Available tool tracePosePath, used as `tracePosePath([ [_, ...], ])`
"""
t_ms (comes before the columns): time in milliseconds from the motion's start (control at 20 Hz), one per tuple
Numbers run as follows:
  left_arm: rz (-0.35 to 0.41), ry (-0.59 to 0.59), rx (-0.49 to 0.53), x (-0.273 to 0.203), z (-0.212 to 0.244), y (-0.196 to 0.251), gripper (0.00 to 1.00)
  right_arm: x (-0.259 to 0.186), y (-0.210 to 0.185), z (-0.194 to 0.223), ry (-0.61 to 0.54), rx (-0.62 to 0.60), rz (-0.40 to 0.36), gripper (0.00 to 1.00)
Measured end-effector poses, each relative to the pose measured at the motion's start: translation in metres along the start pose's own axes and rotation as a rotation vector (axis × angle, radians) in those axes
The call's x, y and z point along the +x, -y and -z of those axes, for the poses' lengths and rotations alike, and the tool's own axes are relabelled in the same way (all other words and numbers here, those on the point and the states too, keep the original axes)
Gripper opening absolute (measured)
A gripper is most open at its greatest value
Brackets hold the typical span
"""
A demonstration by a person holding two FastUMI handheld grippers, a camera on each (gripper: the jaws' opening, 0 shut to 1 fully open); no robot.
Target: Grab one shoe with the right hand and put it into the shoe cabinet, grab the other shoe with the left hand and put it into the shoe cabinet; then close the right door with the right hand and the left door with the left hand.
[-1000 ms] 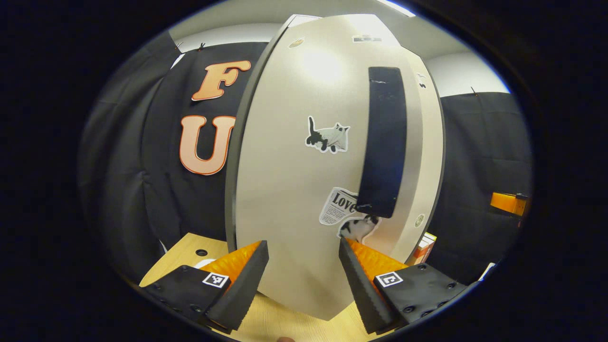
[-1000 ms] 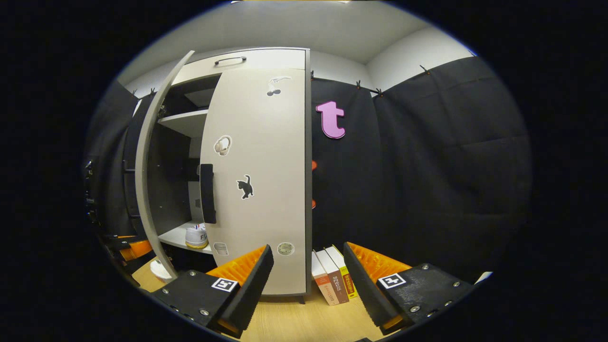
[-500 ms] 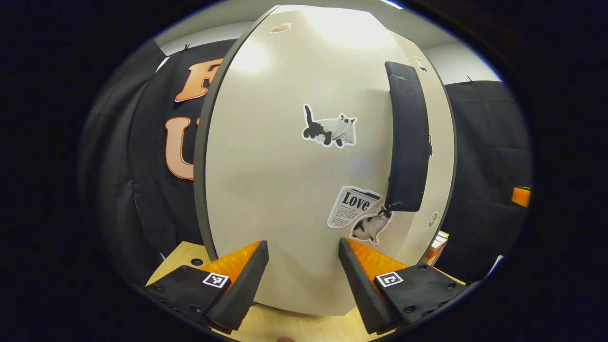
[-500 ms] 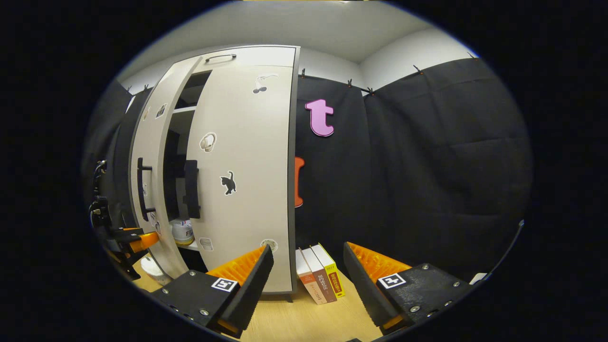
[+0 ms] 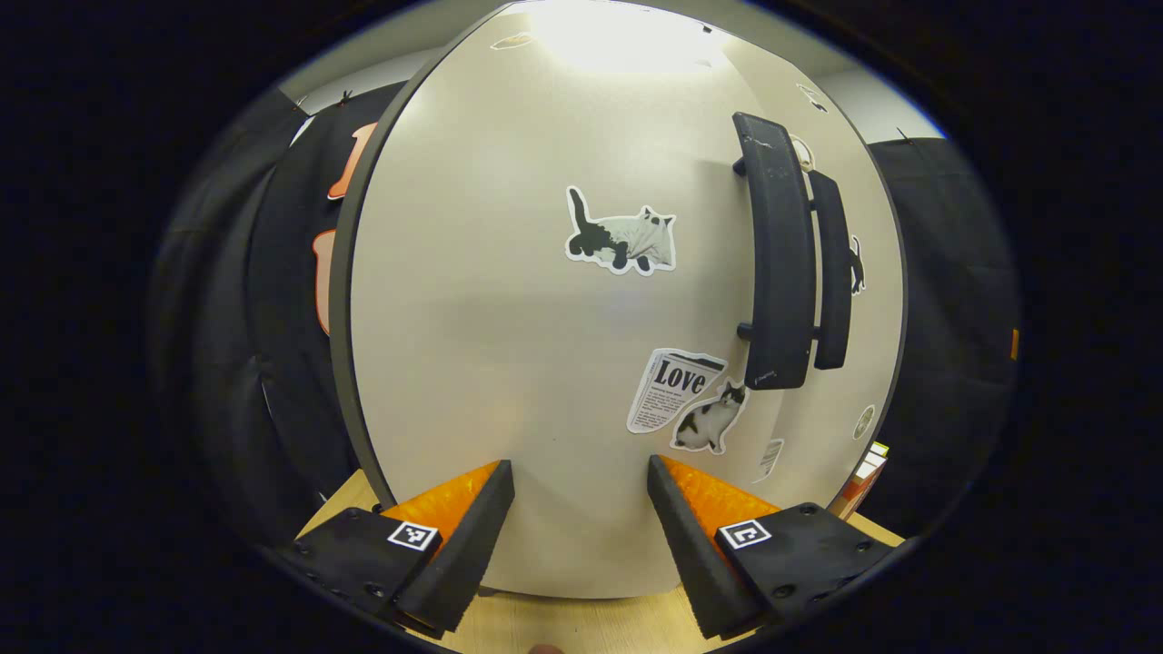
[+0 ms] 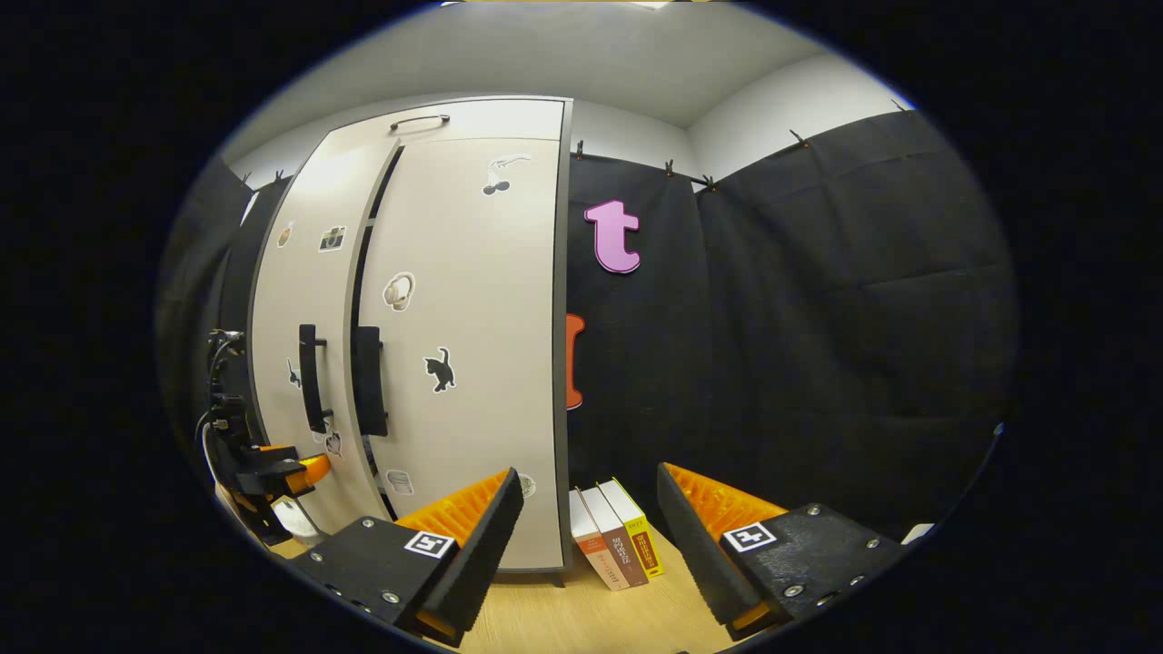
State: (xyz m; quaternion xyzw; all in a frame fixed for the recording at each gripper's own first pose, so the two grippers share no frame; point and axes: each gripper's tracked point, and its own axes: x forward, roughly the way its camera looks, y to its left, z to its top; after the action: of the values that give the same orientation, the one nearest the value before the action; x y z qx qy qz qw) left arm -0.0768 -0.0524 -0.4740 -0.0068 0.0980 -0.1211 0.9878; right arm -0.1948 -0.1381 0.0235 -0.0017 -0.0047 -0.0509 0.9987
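Observation:
The pale shoe cabinet [image 6: 472, 381] stands with its right door [image 6: 482, 272] closed and its left door [image 6: 291, 318] almost closed, a thin dark gap between them. In the left gripper view the left door [image 5: 545, 318] with cat stickers is right in front of my open left gripper [image 5: 580, 509], whose fingertips are at the door's lower face. Its black handle [image 5: 772, 254] is up to the right. My left gripper [image 6: 291, 468] also shows against that door in the right gripper view. My right gripper [image 6: 586, 536] is open and empty, back from the cabinet. The shoes are hidden.
Three books [image 6: 618, 540] lean against the cabinet's right side on the wooden table [image 6: 581, 618]. Black cloth walls surround the booth. A white round object [image 6: 293, 520] lies on the table by the cabinet's left foot.
The left door has swung from half open to almost closed, with my left gripper following it. The shoe seen inside earlier is now hidden. My right gripper has stayed back, open.

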Motion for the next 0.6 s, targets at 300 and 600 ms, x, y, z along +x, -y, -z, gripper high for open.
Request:
tracePosePath([
  [300, -0.046, -0.024, 0.014, -0.011, -0.010, -0.009, 0.97, 0.007, -0.007, -0.023, 0.013, -0.002, -0.038, 0.92],
  [600, -0.083, -0.029, -0.025, -0.066, -0.054, -0.033, 0.97, 0.004, -0.019, -0.064, 0.056, -0.021, -0.091, 0.92],
])
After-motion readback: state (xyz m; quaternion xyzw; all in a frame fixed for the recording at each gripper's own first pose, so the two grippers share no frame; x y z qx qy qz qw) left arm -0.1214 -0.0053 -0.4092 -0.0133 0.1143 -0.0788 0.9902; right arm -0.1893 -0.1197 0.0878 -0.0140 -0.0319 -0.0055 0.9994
